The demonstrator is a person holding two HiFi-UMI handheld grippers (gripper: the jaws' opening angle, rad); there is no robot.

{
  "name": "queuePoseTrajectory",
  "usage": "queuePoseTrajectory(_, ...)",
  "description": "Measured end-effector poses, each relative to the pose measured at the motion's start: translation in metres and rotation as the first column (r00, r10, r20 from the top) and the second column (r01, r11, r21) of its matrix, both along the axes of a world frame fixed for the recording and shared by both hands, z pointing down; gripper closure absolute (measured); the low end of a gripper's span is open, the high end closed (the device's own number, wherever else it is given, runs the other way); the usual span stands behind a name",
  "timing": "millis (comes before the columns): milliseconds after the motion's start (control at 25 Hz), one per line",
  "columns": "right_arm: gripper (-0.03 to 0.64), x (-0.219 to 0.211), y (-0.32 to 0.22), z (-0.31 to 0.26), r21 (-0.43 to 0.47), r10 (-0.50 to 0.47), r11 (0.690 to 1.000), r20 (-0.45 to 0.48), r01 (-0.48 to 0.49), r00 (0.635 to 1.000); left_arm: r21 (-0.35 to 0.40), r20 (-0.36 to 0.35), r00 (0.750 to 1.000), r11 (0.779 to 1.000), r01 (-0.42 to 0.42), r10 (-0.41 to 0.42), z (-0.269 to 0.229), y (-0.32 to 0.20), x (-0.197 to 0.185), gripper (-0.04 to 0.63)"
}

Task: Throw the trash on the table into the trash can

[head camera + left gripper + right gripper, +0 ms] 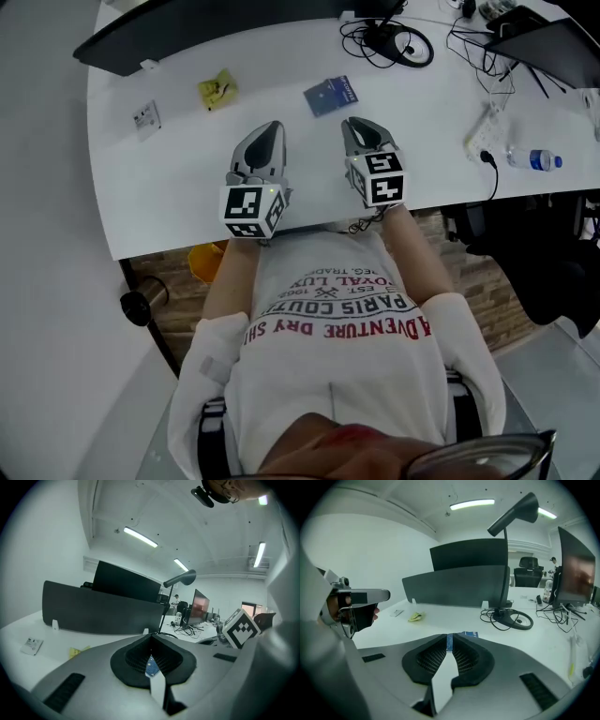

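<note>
Since both grippers hang over the near edge of the white table (178, 202) with nothing in them, all the trash sits out on the tabletop. Going from the left: a small white card-like wrapper (145, 116) lies flat near the left end, and a crumpled yellow wrapper (217, 90) is a bit further right, both in front of the long dark divider panel (187, 33). Then the left gripper (270, 129), jaws pressed together on nothing. Between the two grippers and just beyond them lies a blue packet (330, 96), flat and with nothing in front of it. It shows through the slit of both gripper views. The right gripper (354, 124) has its jaws closed and empty too. Further right there's a tangle of black cables (389, 42) around a round lamp base, then a white power strip (483, 136) with a black cord running off the edge. A clear bottle (534, 159) with a blue label lies on its side, can't tell what's in it. Under the table's left corner there's a dark round thing (142, 305), can't tell what it is.
</note>
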State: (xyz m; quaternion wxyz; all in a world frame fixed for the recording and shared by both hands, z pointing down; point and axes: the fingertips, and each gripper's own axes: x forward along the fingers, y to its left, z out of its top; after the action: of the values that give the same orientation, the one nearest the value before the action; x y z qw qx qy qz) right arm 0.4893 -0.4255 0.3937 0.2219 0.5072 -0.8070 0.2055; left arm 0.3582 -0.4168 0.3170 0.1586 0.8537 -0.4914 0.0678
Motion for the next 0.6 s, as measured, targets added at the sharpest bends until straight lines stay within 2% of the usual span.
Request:
queuePoseTrajectory(80, 0.577, 0.002, -0.021, 0.017, -0.044, 0.018, 0.999, -0.008, -0.018, 1.000, -0.026, 0.003, 1.000, 1.000, -0.015, 0.015, 0.014, -0.020, -0.001, 0.572)
queuePoseTrajectory(160, 0.421, 0.005, -0.043, 0.036, -0.083, 0.042, 0.996, -0.019, -0.044, 0.999, -0.050, 0.005, 0.999, 0.998, -0.032, 0.033, 0.028, -0.039, -0.001, 0.572)
queuePoseTrajectory(240, 0.374, 0.009, -0.064, 0.055, -0.107, 0.069, 0.992, -0.034, -0.073, 0.997, -0.074, 0.002, 0.999, 0.996, -0.051, 0.051, 0.042, -0.054, 0.000, 0.572)
queuePoseTrajectory(360, 0.348, 0.013, -0.083, 0.083, -0.151, 0.086, 0.984, -0.071, -0.096, 0.994, -0.110, -0.004, 0.997, 0.991, -0.075, 0.075, 0.063, -0.069, 0.001, 0.572)
queuePoseTrajectory(600, 0.345, 0.022, -0.101, 0.133, -0.263, 0.088, 0.956, -0.165, -0.129, 0.982, -0.167, 0.004, 0.996, 0.982, -0.091, 0.093, 0.094, -0.091, -0.001, 0.572)
